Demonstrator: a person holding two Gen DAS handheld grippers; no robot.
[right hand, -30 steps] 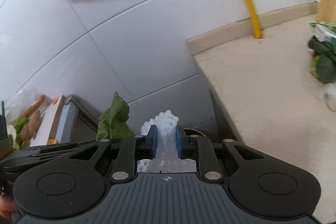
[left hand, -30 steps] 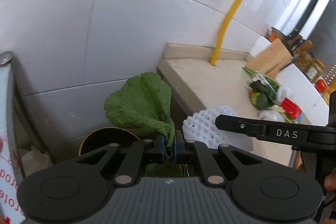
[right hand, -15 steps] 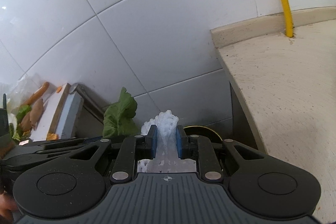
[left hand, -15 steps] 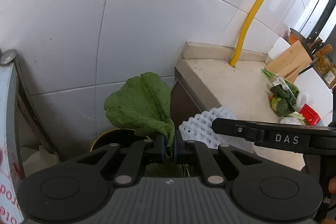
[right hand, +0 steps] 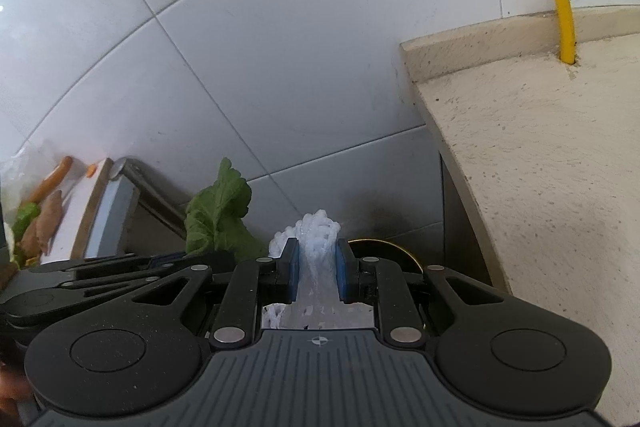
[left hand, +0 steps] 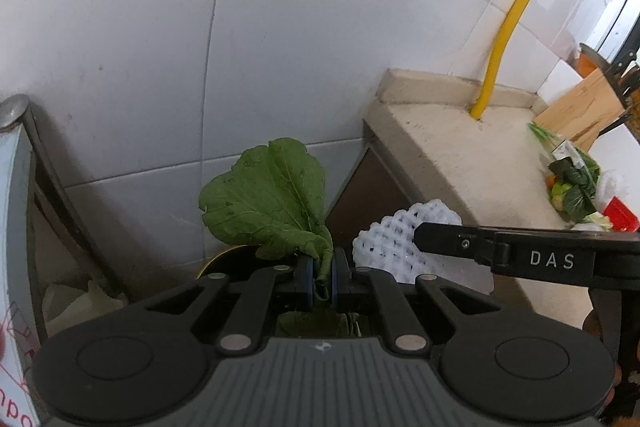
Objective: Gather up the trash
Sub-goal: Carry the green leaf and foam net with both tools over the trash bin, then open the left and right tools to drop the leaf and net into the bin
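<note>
Between the tiled wall and the end of the worktop [left hand: 460, 163], both tongs point steeply down toward a dark round bin with a gold rim [right hand: 384, 247], partly hidden below them. The left tongs [left hand: 321, 277] are clamped on a green leaf [left hand: 268, 203]; the right tongs [right hand: 318, 269] squeeze a white foam net [right hand: 318, 239]. The bin's mouth looks to lie just ahead of the right tongs, slightly nearer them.

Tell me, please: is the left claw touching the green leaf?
Touching. In the left wrist view, the left claw is shut on the stem of the green leaf, with both blue pads pressing it.
</note>
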